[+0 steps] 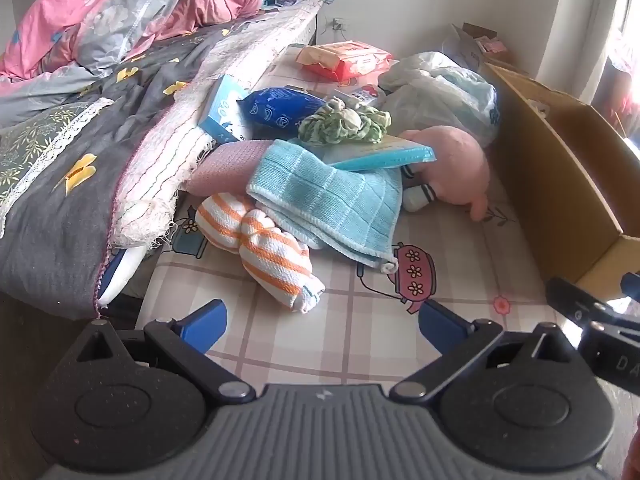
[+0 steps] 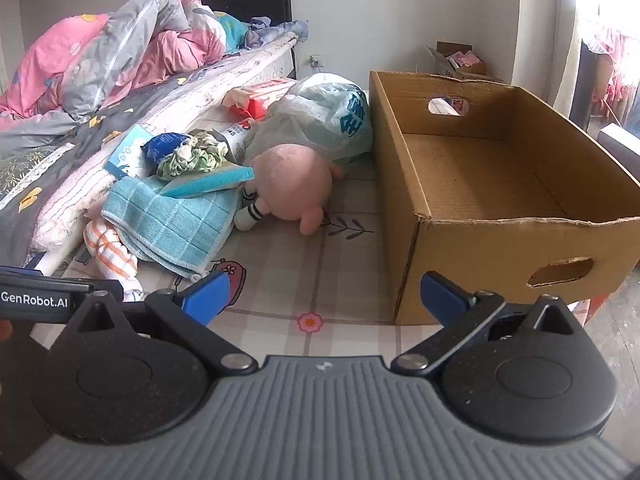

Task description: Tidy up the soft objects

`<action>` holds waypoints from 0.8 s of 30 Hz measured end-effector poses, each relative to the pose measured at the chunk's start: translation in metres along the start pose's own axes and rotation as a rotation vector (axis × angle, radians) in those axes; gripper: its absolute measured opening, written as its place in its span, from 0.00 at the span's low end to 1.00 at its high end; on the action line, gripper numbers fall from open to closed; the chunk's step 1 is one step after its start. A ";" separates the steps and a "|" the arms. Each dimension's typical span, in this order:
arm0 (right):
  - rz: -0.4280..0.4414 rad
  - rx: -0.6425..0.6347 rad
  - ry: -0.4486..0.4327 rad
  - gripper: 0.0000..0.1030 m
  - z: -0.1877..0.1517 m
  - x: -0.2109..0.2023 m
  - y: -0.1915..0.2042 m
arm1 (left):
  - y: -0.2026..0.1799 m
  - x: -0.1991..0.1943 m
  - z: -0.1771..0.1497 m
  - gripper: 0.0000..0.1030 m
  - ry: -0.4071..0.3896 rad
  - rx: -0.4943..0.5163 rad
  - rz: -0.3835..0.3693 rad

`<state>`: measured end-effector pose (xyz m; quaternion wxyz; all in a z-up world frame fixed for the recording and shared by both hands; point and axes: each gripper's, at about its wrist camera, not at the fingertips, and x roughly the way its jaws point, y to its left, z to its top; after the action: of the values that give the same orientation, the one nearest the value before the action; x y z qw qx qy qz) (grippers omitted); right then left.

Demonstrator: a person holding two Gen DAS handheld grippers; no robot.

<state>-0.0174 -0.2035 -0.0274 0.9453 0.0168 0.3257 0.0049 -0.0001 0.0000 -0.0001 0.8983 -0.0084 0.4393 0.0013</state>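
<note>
A pile of soft things lies on the checked floor mat. It holds an orange-striped white cloth, a light blue towel, a pink plush doll, a green-and-white scrunchie and a pink cloth. My left gripper hangs open just in front of the striped cloth, holding nothing. My right gripper is open over the mat between the towel and an empty cardboard box. The doll lies face down beside the box.
A bed with a grey sheet and pink quilt runs along the left. A blue booklet, blue packet, tissue box, red wrapper and plastic bag mix into the pile. A small carton stands by the wall.
</note>
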 end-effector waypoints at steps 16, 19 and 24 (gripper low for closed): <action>0.000 0.037 0.034 0.99 0.001 0.004 -0.009 | -0.012 -0.003 -0.005 0.99 0.022 0.036 0.021; 0.000 0.035 0.039 0.99 0.001 0.005 -0.009 | -0.008 0.003 -0.002 0.99 0.026 0.046 0.017; -0.002 0.034 0.043 0.99 0.001 0.006 -0.009 | -0.009 0.004 -0.003 0.99 0.026 0.048 0.017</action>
<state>-0.0121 -0.2119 -0.0302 0.9377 0.0322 0.3459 -0.0014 0.0001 -0.0087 -0.0048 0.8924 0.0168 0.4510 -0.0017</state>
